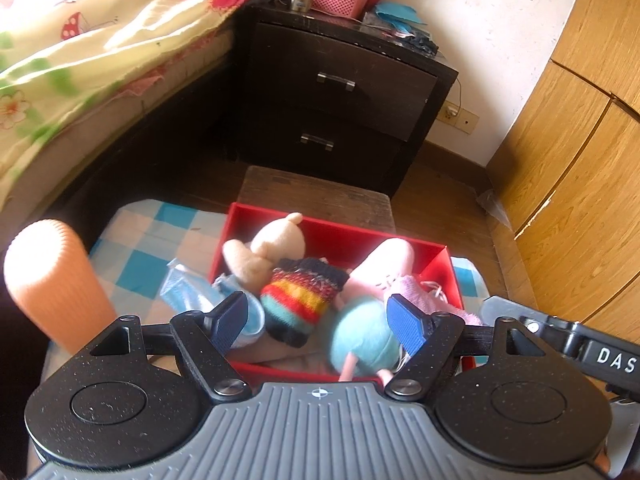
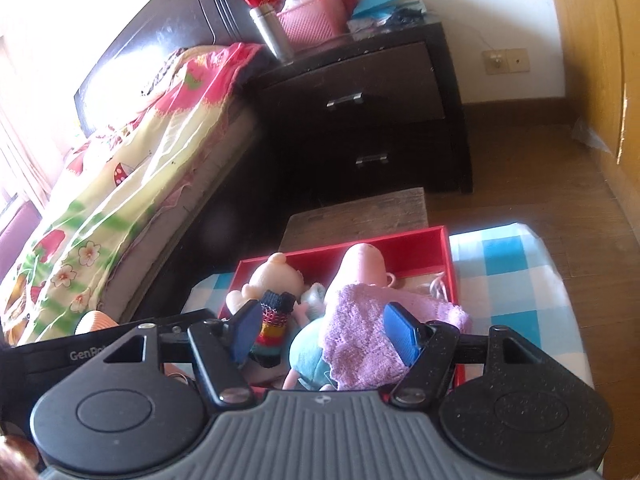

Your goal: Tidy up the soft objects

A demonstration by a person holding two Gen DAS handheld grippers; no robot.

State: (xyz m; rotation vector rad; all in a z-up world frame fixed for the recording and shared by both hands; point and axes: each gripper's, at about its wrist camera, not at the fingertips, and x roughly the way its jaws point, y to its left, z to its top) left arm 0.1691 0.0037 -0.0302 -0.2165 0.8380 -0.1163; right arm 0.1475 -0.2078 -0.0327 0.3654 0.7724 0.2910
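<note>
Red box [image 1: 434,262]: sits on the blue-checked cloth [image 1: 136,258], its far wall toward the wooden stool [image 1: 316,196] and dark nightstand [image 1: 340,92].
Cream plush [image 1: 276,246]: at the box's far left corner, head up, wearing a striped knit sweater [image 1: 298,300].
Pink plush [image 2: 360,270]: along the box's right half, snout toward the far wall, teal body [image 1: 362,338] at the near wall.
Lilac knit [image 2: 360,340]: draped over the pink plush's middle, spilling over the box's right wall.
Light blue fabric [image 1: 180,288]: at the box's left wall, partly on the cloth.
Orange ribbed cylinder [image 1: 52,280]: stands at the cloth's left edge, outside the box.
Left gripper [image 1: 316,322]: jaws apart, holding nothing, over the box's near edge.
Right gripper [image 2: 326,332]: jaws spread, empty, above the lilac knit.
Handling: everything looks light, squashy and non-slip; nothing fragile. The knit will likely sag and trail, so pinch a bunched fold mid-cloth. Plush is best taken at the torso, not a thin limb.
Risk: loose yarn may snag on a pad.
</note>
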